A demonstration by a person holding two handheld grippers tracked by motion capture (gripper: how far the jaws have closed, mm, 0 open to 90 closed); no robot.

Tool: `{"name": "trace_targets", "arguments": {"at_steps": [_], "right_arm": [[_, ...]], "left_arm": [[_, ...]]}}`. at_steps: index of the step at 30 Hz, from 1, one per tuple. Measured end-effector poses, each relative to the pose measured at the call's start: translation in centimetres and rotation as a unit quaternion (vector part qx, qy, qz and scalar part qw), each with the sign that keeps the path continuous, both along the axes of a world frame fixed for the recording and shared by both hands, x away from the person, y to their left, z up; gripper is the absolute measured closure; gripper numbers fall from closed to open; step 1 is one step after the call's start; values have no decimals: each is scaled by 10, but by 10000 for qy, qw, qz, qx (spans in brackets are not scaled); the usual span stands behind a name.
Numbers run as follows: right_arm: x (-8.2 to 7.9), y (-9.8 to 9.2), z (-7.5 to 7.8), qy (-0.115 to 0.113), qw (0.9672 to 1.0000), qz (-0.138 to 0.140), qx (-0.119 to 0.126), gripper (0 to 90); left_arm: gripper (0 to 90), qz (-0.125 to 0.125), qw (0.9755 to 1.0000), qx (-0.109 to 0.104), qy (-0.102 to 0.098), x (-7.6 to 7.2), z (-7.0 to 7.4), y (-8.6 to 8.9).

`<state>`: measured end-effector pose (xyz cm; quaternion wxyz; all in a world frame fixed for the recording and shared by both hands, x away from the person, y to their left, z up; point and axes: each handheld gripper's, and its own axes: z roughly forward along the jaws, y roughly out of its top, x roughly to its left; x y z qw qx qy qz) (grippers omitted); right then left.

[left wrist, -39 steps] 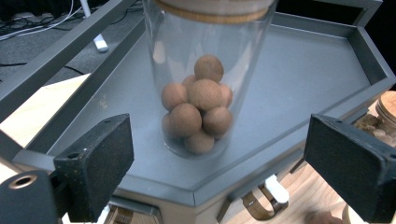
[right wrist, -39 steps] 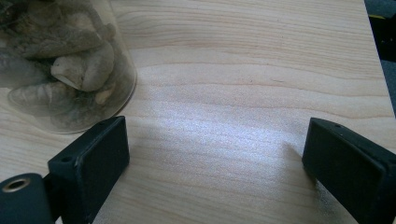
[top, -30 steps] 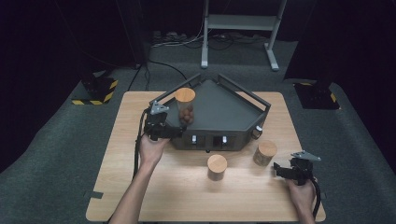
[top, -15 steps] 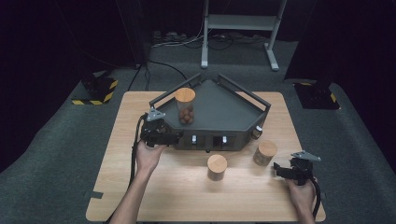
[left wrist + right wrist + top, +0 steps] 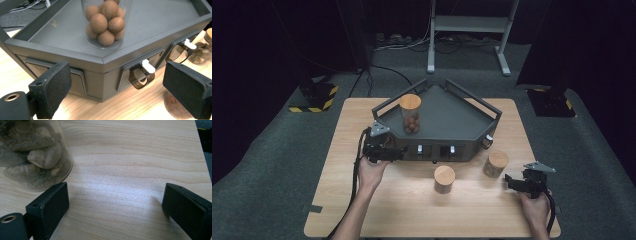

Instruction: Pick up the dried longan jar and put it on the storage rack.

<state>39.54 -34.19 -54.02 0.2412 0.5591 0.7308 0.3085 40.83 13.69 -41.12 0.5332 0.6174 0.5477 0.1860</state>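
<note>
On the table (image 5: 362,200) in front of me sits a dark angular tray (image 5: 452,122) with a railed rim and small latches on its front face. One clear jar with a wooden lid, full of brown balls (image 5: 411,114), stands inside the tray near its left corner, so I judge the tray is where jars are meant to go. Two more lidded jars wait on the bare wood just in front of the tray: the middle jar (image 5: 444,178) and the right jar (image 5: 496,164), near each other but not touching.

My left gripper (image 5: 384,151) hangs at the tray's front left corner, jaws spread wide and holding nothing; through its own camera I see the ball jar (image 5: 106,22) straight ahead, beyond the tray wall.

My right gripper (image 5: 524,182) rests low near the table's right edge, jaws likewise spread and empty, with a jar of pale, lumpy pieces (image 5: 32,157) just beside its left jaw. I judge it is placed to take that jar.
</note>
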Motion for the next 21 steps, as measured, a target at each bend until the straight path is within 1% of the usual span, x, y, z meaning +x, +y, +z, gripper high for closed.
{"name": "trace_targets", "arguments": {"at_steps": [3, 14, 19, 21], "right_arm": [[0, 0, 0, -2, 10000, 3, -3, 68], [0, 0, 0, 1, 10000, -1, 1, 68], [0, 0, 0, -4, 10000, 5, -4, 68], [0, 0, 0, 1, 10000, -1, 1, 68]], "left_arm": [[81, 15, 10000, -14, -2, -1, -3, -1], [79, 0, 10000, 77, 63, -5, -16, 2], [79, 34, 10000, 39, 79, -6, -20, 3], [78, 36, 9999, 76, 99, -6, -24, 4]]}}
